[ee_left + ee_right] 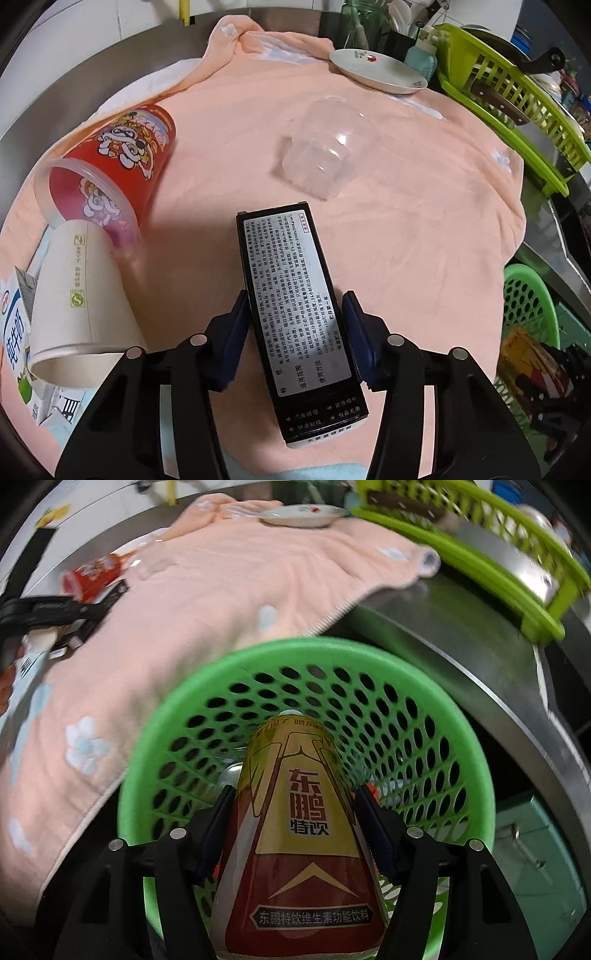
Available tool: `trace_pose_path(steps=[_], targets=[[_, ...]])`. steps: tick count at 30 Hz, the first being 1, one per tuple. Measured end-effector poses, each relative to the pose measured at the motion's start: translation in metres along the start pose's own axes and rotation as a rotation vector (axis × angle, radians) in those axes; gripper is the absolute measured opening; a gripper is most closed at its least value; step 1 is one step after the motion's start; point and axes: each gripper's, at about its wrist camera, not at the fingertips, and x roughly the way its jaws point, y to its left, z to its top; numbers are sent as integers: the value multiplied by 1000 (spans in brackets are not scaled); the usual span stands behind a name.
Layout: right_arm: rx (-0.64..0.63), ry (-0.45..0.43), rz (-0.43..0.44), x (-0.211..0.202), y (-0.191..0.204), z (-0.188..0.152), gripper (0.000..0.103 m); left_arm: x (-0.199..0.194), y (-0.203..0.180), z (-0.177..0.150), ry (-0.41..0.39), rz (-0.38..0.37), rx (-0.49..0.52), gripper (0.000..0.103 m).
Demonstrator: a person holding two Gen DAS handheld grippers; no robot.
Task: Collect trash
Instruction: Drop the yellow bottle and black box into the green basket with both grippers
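A black box with a white printed label [295, 295] lies on the pink towel [406, 221] between the blue pads of my left gripper [295, 301]. The left pad touches the box's edge. A thin strip of towel shows between the right pad and the box, so the jaws stand open around it. My right gripper [294, 790] is shut on a gold and red drink bottle [295, 812], held nose-down over the round green basket [207, 672]. In the right wrist view the left gripper's black frame [44, 609] shows at the far left by the black box [110, 594].
A red printed cup [118, 162], a white paper cup [74, 295] and a milk carton [16, 332] lie left of the box. A clear plastic container [325, 151] lies beyond it. A plate [376, 68] and a lime dish rack [509, 107] stand behind. The green basket [524, 306] sits below the counter's right edge.
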Motion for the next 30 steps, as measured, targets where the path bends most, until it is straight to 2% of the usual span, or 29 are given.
trace_pose_path(steps=[5,9,17,26,30], targets=[[54,-4,-1,4,-14,-4,66,-6,-1,-1,-14,-16,-1,49],[56,-28,-16,-9,-18,-6,67,-22,-15,-4,-46,-52,22,49],[58,-92,-45,-48,-28,-13,67,-60,-90,-19,-105,-191,148,49],[75,-139,-88,-85,-46,-37,69,-50,-172,-52,-30,-336,230,49],[95,-160,-97,-96,-55,-44,69,-38,-206,-70,12,-362,272,49]])
